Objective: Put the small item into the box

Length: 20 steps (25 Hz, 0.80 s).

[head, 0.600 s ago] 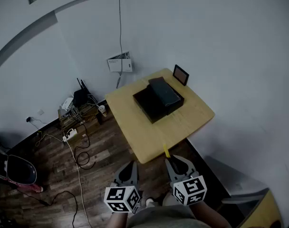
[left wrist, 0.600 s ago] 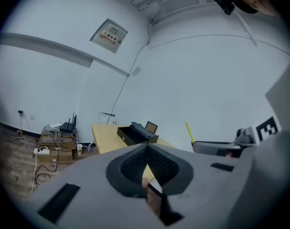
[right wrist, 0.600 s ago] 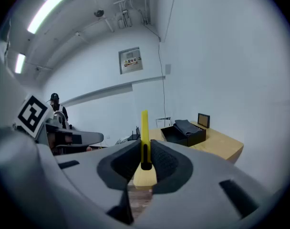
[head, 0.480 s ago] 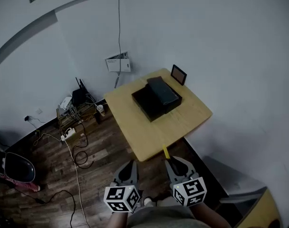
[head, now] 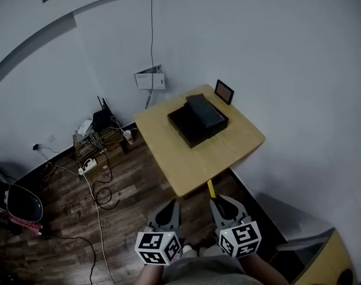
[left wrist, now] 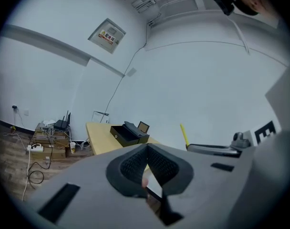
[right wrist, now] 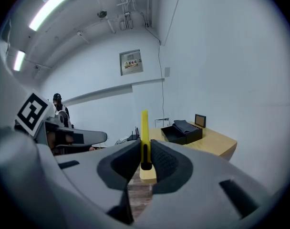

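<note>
An open black box (head: 196,122) with its lid leaning at the back sits on a wooden table (head: 228,147); it also shows in the left gripper view as the black box (left wrist: 128,134) and in the right gripper view as the black box (right wrist: 183,131). My right gripper (head: 220,204) is shut on a thin yellow stick-like item (right wrist: 145,132), whose tip (head: 211,188) points toward the table's near edge. My left gripper (head: 167,211) is shut with nothing in it, held beside the right one, below the table.
A small framed picture (head: 224,91) stands at the table's far corner. Routers, a power strip and cables (head: 91,153) lie on the wooden floor at the left. A chair (head: 20,203) stands at the far left. White walls close in behind and right.
The view has shifted slightly; the table edge sits a little closer to both grippers. The yellow item stays clamped in the right gripper.
</note>
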Tool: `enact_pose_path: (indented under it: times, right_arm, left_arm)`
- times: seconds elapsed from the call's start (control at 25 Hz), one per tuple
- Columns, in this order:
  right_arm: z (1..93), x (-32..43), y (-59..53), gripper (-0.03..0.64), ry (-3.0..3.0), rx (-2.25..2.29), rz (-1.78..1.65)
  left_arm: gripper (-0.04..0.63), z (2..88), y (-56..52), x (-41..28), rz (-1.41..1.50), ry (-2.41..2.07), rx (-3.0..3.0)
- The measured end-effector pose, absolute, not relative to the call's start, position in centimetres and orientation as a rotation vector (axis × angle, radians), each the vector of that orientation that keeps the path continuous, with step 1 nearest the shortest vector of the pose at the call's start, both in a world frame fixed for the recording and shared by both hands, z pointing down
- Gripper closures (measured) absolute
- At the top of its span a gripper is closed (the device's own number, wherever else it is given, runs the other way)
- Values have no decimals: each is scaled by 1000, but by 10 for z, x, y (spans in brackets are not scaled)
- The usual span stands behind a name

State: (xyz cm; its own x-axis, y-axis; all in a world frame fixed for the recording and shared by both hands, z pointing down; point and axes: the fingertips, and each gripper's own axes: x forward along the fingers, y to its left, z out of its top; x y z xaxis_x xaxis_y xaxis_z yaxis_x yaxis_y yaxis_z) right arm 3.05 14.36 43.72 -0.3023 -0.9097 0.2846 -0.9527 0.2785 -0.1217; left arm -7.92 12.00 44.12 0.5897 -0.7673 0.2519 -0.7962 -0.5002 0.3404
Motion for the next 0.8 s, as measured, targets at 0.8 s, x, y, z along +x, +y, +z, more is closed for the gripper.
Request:
enact_pose_path:
  times: [0.8]
  right_arm:
    - [436,32,79,563,-2433,1758,416]
  left_arm:
    - [592,457,63,-78,110,-1247,2380]
